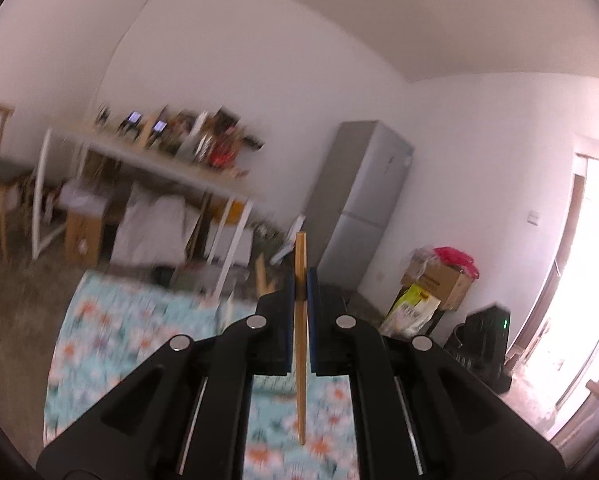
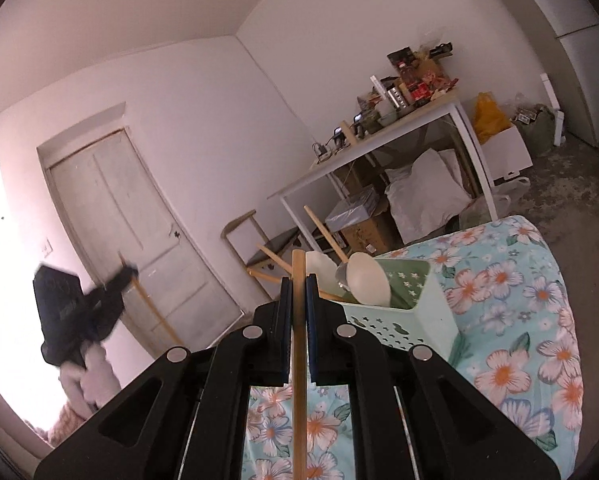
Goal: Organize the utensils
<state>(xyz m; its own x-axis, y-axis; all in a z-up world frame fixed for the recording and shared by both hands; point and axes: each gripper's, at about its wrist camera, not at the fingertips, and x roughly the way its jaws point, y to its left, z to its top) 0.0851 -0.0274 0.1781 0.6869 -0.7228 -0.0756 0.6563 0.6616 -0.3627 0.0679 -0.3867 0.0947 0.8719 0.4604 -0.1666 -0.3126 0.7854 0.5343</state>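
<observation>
Left wrist view: left gripper pinches a chopstick at frame centre, stick upright, long axis running bottom to top; floral cloth blurred below, no holder seen here.

Right wrist view: right gripper pinches another chopstick, also upright. The mint utensil holder w/ spoons sits just right of the fingers, so right hand looks nearer.

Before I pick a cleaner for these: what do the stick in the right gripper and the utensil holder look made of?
The stick in the right gripper looks like bare wood or bamboo: pale tan, matte, no shine. The utensil holder looks like moulded plastic: mint green, smooth, with star-shaped cutouts punched through its walls.
</observation>
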